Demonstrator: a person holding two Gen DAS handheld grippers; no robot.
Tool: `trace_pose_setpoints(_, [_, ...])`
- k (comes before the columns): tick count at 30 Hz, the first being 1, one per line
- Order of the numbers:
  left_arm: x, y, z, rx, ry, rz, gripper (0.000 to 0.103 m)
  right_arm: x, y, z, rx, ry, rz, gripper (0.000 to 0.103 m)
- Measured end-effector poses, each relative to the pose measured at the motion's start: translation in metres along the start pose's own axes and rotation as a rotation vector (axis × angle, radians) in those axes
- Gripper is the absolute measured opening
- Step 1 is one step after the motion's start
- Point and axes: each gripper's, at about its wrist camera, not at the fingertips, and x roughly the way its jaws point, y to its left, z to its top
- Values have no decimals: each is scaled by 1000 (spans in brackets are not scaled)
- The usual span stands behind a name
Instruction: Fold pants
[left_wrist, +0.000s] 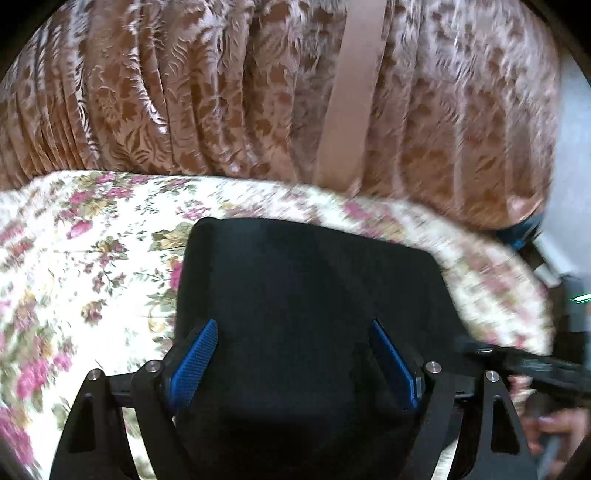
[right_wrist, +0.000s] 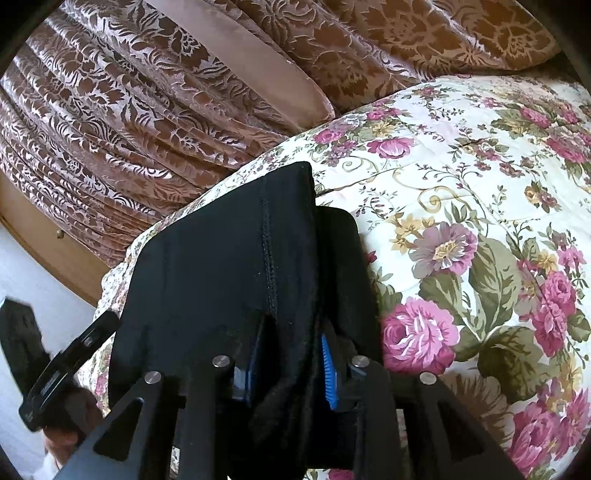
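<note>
While I read it: the pants lie folded into a dark block on the floral bedspread.
Left gripper: jaws wide, nothing pinched; block lies straight ahead, under and between the fingers.
Right gripper: jaws narrow, a fold of pants between the blue pads; I cannot tell whether they press.
Long axis: runs away from me toward the curtain.
Nearer hand: right, I judge.
</note>
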Motion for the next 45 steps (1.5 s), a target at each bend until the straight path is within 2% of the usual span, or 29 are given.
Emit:
trace_pose_setpoints(2, [21, 1, -3, 25, 65, 73, 83, 0, 2, -1, -15, -2, -9, 27])
trace_pose_setpoints(4, [26, 7, -7, 2, 77, 57, 84, 0, 4, -1, -35, 1, -17, 27])
trace_pose_setpoints(8, [8, 12, -7, -1, 69, 30, 84, -9, 9, 4, -49, 1, -53, 28])
trace_pose_setpoints(10, [-4, 19, -5, -31, 62, 19, 84, -23, 12, 10, -41, -37, -93, 29])
trace_pose_setpoints(14, [-15, 28, 11, -111, 39, -3, 83, -48, 35, 25, -84, -136, -108, 31])
trace_pose_setpoints(19, [-3, 12, 37, -31, 54, 52, 83, -27, 92, 46, -286, -101, -145, 31])
trace_pose_setpoints(23, [23, 1, 50, 23, 123, 98, 83, 22, 119, 52, -412, 8, -217, 31])
trace_pose_setpoints(26, [45, -1, 52, 43, 153, 130, 83, 51, 111, 54, -423, 61, -306, 31])
trace_pose_setpoints(28, [60, 0, 50, 64, 159, 159, 92, 62, 94, 57, -378, 76, -345, 31])
trace_pose_setpoints(32, [86, 10, 46, 11, 184, 148, 103, 72, 71, 56, -335, 63, -321, 30])
trace_pose_setpoints(37, [105, 22, 49, -50, 218, 106, 103, 85, 60, 60, -295, 26, -299, 30])
trace_pose_setpoints(45, [92, 22, 39, -51, 150, 105, 103, 86, 66, 53, -348, -15, -330, 30])
